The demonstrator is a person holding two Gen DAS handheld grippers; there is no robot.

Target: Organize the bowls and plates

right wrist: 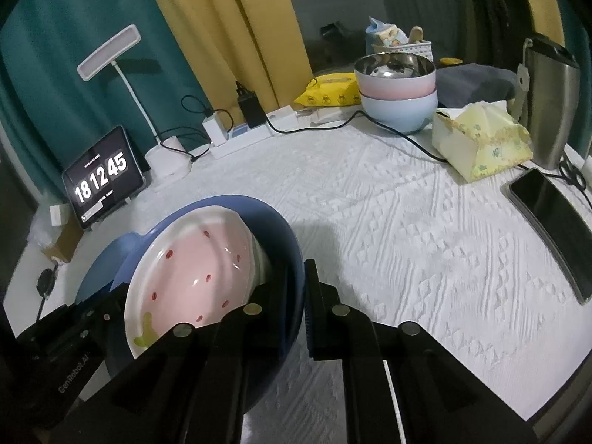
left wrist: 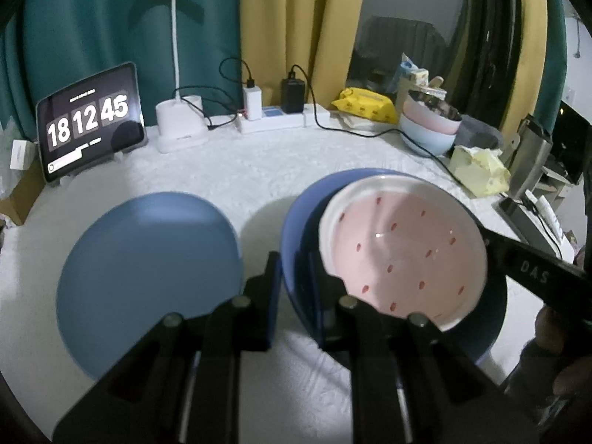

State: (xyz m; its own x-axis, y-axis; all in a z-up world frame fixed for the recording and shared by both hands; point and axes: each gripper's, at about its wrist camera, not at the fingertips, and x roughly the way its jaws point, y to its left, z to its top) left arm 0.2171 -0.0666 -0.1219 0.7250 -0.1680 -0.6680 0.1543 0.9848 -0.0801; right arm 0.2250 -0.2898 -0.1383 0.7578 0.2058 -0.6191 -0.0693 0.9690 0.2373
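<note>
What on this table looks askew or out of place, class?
The pink dish sits tilted inside the dark blue plate, leaning on its rim rather than lying flat. Both the left gripper and the right gripper are clamped on that blue plate's edge. The other blue plate lies flat.

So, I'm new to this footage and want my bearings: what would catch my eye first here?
Front and centre, a pink strawberry-pattern dish sits inside a dark blue bowl, whose rim both the left tongs and the right tongs clamp from opposite sides. A light blue plate lies flat on the white cloth beside the left tongs. At the back, a tablet shows a big flip clock.
</note>
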